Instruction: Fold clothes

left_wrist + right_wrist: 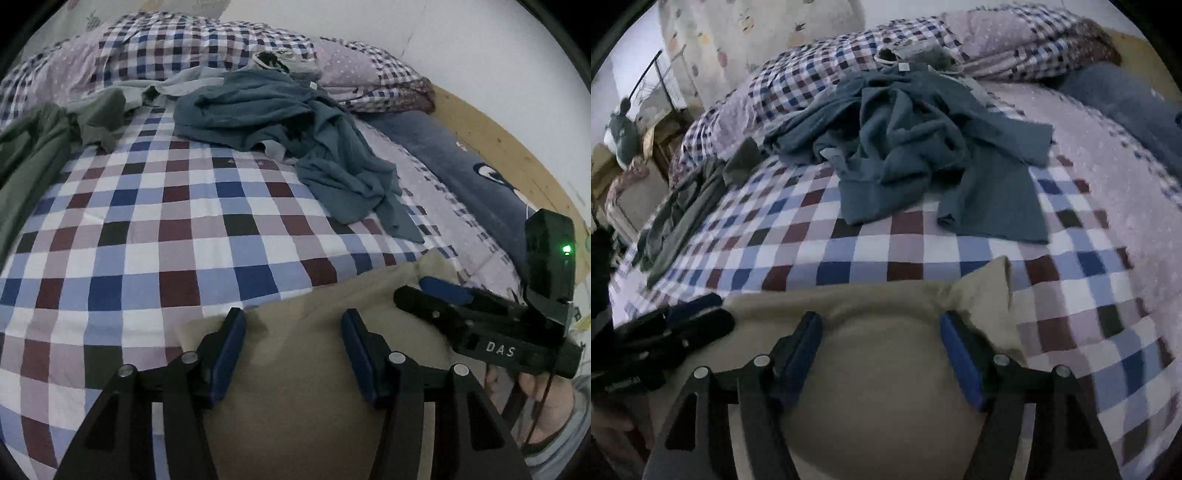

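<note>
left wrist view puts my left gripper [293, 325] over the near end of a beige cloth [306, 369] lying flat on the checked bedspread [147, 229], jaws spread wide with nothing between them. my right gripper [881, 328] hangs over the same cloth from the other side, also spread and empty; from the left camera i can see it just beside me, a hand [543, 402] wrapped round its handle. the beige cloth sits at the near edge of the bed, its far right corner [993, 280] standing up a little off the covers. i judge it light and soft — it will sag and slide rather than hold a crease by itself, so i'd take it at the corners or along the far hem, one gripper per corner, pinching a single layer. counting clothes: one beige piece under me, one crumpled blue garment [280, 122] heaped mid-bed well apart from it, one dark green garment [40, 147] strewn along the left side — three i can be sure of. something pale grey [192, 79] lies behind the blue heap, but i cannot tell whether it is a separate item. two grippers, both released.
</note>
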`<action>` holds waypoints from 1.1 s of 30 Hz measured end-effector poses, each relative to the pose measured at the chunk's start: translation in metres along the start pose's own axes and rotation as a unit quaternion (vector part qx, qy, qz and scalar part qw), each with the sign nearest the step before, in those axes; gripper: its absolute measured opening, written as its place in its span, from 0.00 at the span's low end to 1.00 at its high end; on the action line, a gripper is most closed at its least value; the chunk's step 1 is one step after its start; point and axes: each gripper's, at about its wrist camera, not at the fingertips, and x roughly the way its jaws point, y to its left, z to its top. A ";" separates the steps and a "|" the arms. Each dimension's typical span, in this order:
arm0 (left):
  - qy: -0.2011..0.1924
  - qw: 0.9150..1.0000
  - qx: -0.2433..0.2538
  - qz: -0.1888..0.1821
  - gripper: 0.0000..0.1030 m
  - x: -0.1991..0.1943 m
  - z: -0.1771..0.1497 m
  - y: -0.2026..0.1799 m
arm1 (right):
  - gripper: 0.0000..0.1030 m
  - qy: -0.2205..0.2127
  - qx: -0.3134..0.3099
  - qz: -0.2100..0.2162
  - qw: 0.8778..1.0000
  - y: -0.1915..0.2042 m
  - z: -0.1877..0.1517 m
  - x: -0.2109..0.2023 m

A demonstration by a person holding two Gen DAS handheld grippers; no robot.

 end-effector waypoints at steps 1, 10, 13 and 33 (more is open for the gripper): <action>0.001 1.000 -0.004 -0.006 0.57 0.001 0.001 0.002 | 0.69 0.000 -0.010 -0.005 1.000 0.000 -0.001 -0.001; 0.002 0.997 -0.065 -0.045 0.57 -0.025 0.026 0.044 | 0.73 -0.004 -0.085 -0.178 0.980 -0.042 -0.020 -0.069; -0.007 0.989 -0.128 -0.067 0.57 -0.045 0.041 0.081 | 0.73 -0.017 -0.049 -0.179 0.983 -0.061 -0.023 -0.108; 0.114 0.974 -0.137 -0.136 0.05 -0.009 0.032 0.085 | 0.44 -0.024 -0.194 0.088 0.977 0.157 -0.047 -0.066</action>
